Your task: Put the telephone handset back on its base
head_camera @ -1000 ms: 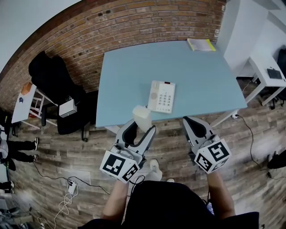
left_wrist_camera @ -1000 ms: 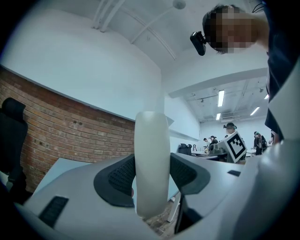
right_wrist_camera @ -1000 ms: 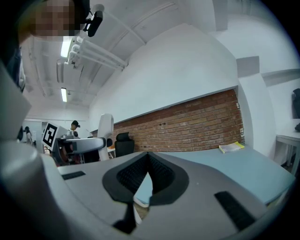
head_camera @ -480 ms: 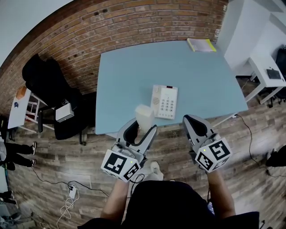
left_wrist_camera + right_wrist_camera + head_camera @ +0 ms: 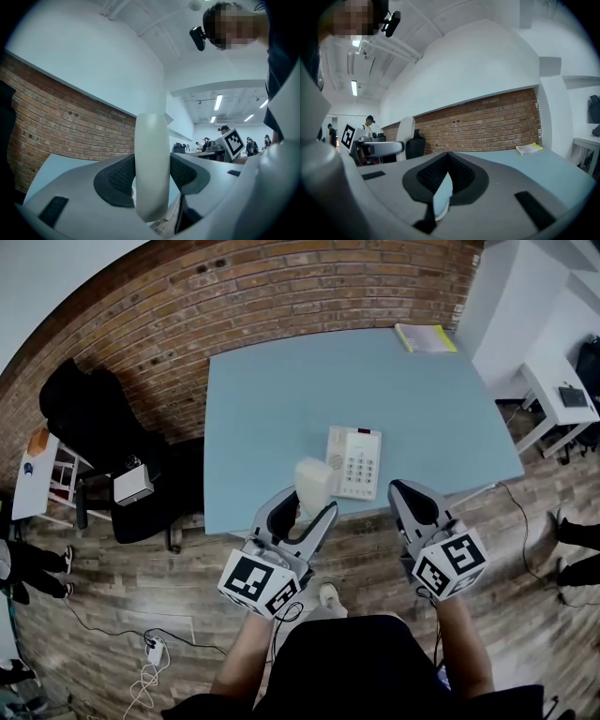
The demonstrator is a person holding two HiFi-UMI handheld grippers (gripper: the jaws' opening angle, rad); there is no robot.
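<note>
Over the table (image 5: pixel 272 390) near edge, left gripper (image 5: pixel 302 509) clamps the handset (image 5: pixel 316 484) upright, 8 o'clock of the base (image 5: pixel 356 461). Right gripper (image 5: pixel 412 495) hangs at 4 o'clock, jaws together, empty.

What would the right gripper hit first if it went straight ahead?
The right gripper likely meets the blue table at its near edge, just right of the telephone base. Height is unclear, so it may pass above instead.

Handset (image 5: pixel 316 486) lower end hidden between left gripper (image 5: pixel 302 506) fingers; base (image 5: pixel 355 461) keypad print unreadable.
</note>
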